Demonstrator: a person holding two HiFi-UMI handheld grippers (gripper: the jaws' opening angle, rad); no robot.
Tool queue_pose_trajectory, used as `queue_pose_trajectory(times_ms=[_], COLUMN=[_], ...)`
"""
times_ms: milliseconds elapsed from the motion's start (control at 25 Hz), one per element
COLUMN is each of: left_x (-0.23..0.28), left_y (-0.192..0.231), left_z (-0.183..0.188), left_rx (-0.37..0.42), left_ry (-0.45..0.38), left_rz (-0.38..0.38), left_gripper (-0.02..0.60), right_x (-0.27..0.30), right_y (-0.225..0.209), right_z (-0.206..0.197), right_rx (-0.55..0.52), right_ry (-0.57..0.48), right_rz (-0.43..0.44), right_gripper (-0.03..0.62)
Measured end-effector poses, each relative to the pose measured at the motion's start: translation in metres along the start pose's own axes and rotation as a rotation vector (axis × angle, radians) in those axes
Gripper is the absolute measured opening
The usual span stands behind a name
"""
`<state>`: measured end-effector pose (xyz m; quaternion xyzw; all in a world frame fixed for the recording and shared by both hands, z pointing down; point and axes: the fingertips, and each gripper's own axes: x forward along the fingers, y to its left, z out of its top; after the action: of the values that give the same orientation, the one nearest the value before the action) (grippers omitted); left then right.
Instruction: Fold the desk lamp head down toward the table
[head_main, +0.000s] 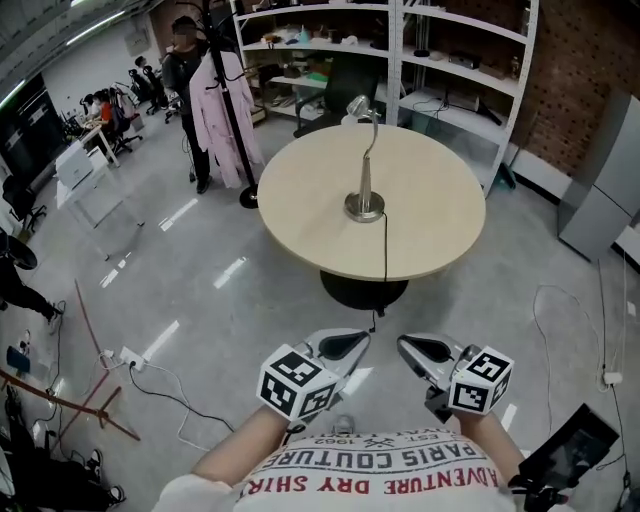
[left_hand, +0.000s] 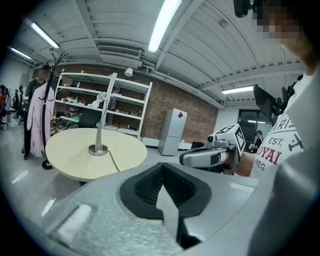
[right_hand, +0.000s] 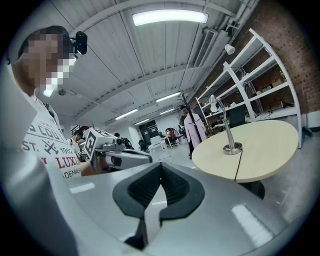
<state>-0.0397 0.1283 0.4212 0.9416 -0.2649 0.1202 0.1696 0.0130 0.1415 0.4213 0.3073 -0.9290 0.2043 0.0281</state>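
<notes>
Well short of bench (head_main: 300, 190), holds left tongs (head_main: 355, 342) and right tongs (head_main: 408, 347) closed, empty. Risks tipping lamp (head_main: 367, 165) if pushing head (head_main: 357, 105) without pinning base (head_main: 364, 207).

A glossy grey floor (head_main: 200, 300) lies under ceiling strip lights (left_hand: 165, 25), with white shelving (head_main: 460, 50) against a brick wall (head_main: 570, 60), a grey cabinet (head_main: 600, 180) and a coat rack (head_main: 247, 196) bearing a pink coat (head_main: 215, 115).

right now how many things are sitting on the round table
1: the desk lamp, standing with its base near the middle of the round table; its black cord runs across the top and off the near edge.
</notes>
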Motion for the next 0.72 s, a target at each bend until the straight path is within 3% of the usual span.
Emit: queue_pose_trajectory(times_ms=[320,720], left_x=[-0.002,0.033], left_y=[0.075,0.109], left_z=[0.024,0.028], left_rx=[0.022,0.002], left_ry=[-0.025,-0.012], left_rz=[-0.014,-0.047], left_gripper=[0.002,0.002], right_x=[0.071,0.093], right_y=[-0.023,-0.067], right_z=[0.025,0.025], right_rx=[-0.026,0.001], right_ry=[0.009,0.027], right_rz=[-0.005,-0.016], right_gripper=[0.003,0.003])
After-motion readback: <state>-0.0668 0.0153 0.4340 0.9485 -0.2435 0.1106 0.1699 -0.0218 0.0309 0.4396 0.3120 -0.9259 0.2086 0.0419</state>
